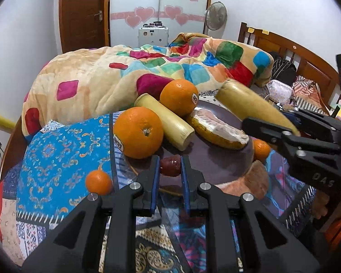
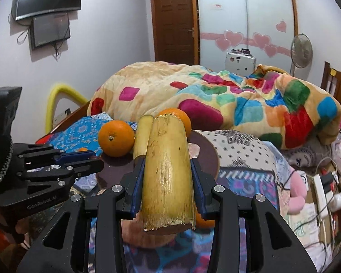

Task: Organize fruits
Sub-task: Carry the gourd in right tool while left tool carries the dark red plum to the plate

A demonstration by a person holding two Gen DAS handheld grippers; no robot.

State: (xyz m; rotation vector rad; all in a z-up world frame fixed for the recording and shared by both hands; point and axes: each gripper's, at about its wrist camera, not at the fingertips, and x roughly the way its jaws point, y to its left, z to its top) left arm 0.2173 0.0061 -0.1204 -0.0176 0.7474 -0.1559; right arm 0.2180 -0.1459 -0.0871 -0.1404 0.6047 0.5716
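Yellow and fibrous, the held sugarcane piece (image 2: pixel 168 173) sat clamped between the blue pads of the right gripper (image 2: pixel 168 166), its cut end toward the camera and its far end raised above the dark plate (image 2: pixel 213 157); seen from the left wrist, the same piece (image 1: pixel 250 104) hung over the plate's right side, clear of the fruit below. On the plate (image 1: pixel 216 159) lay a second sugarcane piece (image 1: pixel 166 122), leaning between two oranges; the near orange (image 1: pixel 138 132) sat at the plate's left edge, the far orange (image 1: pixel 179 96) at its back. Beside the cane, toward the plate's right, rested a pomelo wedge (image 1: pixel 218 127), pale flesh up. At the plate's front edge a small dark red fruit (image 1: pixel 170 165) sat between the pads of the left gripper (image 1: pixel 170 166); the jaws stood narrowly apart about it, and whether they actually pressed it could not be told. Off the plate to the left, a small tangerine (image 1: pixel 99 182) lay on the blue patterned cloth (image 1: pixel 63 147); another tangerine (image 1: pixel 261 150) peeked out below the plate's right rim; behind the plate a bright patchwork blanket (image 1: pixel 129 77) was heaped.
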